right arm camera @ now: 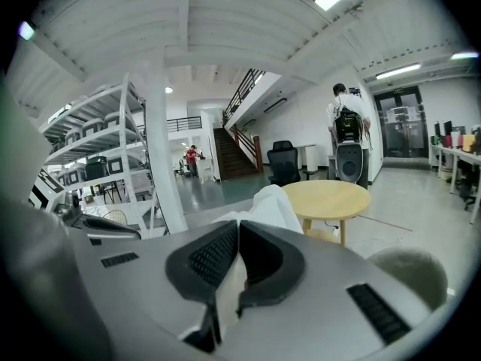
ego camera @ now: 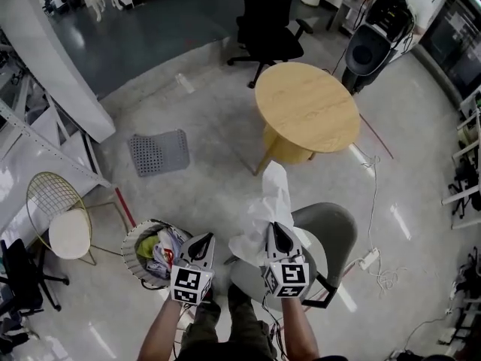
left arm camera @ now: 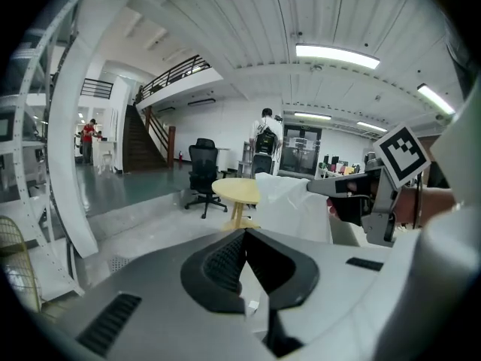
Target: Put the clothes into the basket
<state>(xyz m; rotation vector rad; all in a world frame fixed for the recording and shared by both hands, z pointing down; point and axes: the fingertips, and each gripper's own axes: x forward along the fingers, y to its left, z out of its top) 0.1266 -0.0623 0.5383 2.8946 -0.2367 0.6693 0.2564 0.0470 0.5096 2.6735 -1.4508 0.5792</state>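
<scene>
A white garment (ego camera: 264,201) hangs in the air in front of me, above a grey chair (ego camera: 338,232). My right gripper (ego camera: 276,229) is shut on it; in the right gripper view the cloth (right arm camera: 270,205) comes out past the closed jaw tips (right arm camera: 235,228). My left gripper (ego camera: 201,241) is also shut, and a strip of white cloth (left arm camera: 252,292) shows between its jaws; the garment (left arm camera: 293,201) rises just beyond its tips. The round basket (ego camera: 134,241) stands on the floor at lower left, below the left gripper, with several coloured clothes (ego camera: 158,248) inside.
A round wooden table (ego camera: 308,107) stands ahead, with a black office chair (ego camera: 269,21) behind it. A grey perforated mat (ego camera: 158,153) lies on the floor to the left. A wire chair (ego camera: 56,216) stands left of the basket. A white cable and power strip (ego camera: 370,258) lie right of the grey chair.
</scene>
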